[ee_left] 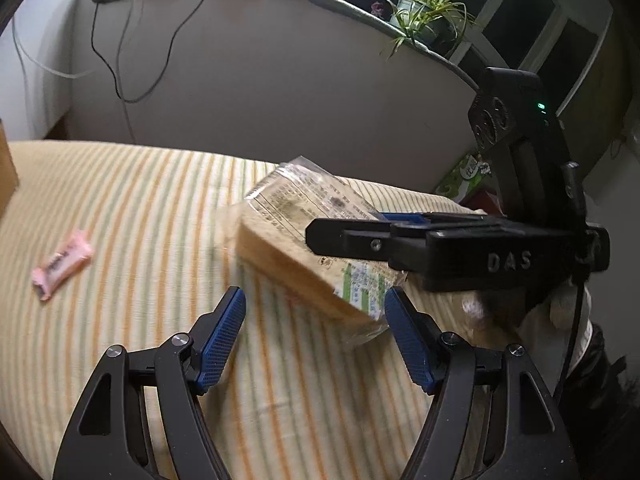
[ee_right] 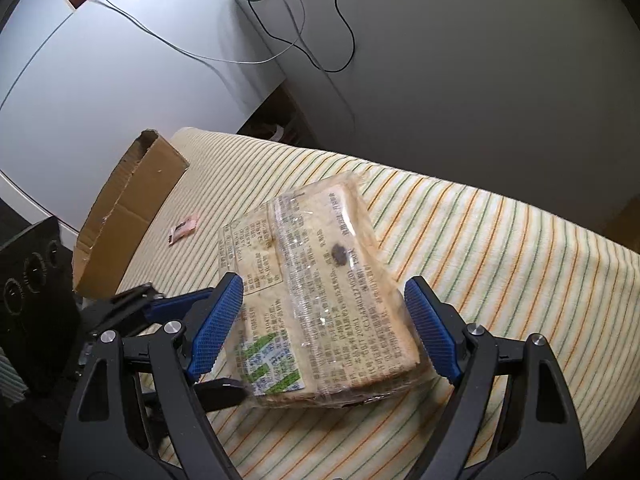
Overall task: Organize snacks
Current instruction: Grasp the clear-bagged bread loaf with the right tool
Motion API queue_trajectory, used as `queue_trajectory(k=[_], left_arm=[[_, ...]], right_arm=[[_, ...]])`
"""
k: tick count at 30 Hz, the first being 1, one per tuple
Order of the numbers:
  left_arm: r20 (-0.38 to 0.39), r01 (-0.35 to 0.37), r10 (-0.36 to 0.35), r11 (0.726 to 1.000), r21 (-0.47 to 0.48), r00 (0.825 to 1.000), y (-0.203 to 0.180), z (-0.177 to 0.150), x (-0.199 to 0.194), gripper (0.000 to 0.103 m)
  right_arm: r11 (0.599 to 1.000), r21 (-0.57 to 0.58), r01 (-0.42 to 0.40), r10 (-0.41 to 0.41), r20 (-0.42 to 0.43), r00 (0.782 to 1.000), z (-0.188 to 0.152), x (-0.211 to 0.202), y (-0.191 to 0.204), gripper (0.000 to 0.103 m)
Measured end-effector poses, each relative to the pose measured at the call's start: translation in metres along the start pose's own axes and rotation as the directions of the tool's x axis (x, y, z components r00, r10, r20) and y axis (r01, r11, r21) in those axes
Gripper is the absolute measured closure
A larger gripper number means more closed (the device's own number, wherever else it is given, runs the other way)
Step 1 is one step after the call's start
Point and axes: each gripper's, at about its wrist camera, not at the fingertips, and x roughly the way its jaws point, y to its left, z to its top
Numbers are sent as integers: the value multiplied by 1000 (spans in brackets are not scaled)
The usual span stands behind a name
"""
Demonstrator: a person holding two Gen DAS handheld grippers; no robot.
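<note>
1. Lying between the wide-open fingers of the right gripper, the bread packet is bracketed but not yet clamped; its long axis runs forward along the fingers.
2. The left gripper is also spread open, holding nothing, just beside the packet's near corner.
3. A pink candy and a cardboard box are seen toward the far left edge of the striped bed cover.

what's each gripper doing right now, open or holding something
Left gripper: open, holding nothing, beside the bread pack.
Right gripper: jaws spread around the bread pack; whether they grip it cannot be told.
</note>
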Motion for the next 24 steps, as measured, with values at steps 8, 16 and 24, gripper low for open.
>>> queue_trajectory(k=[8,16,24], left_arm=[[-3,8,-8,1000,-15,1000,-4,0,5,32],[20,-50,49,998,27,999,-7,-3,-6,38],[63,-121,116,990,77,991,-11,-13,-33,40]], right_arm=[[1000,2,-23,23,-25,999,-5,2,12,33],[1000,-17,-2,2,-20,1000,-15,5,34,43],[998,-63,-5,5,0,1000,-23,-5,61,45]])
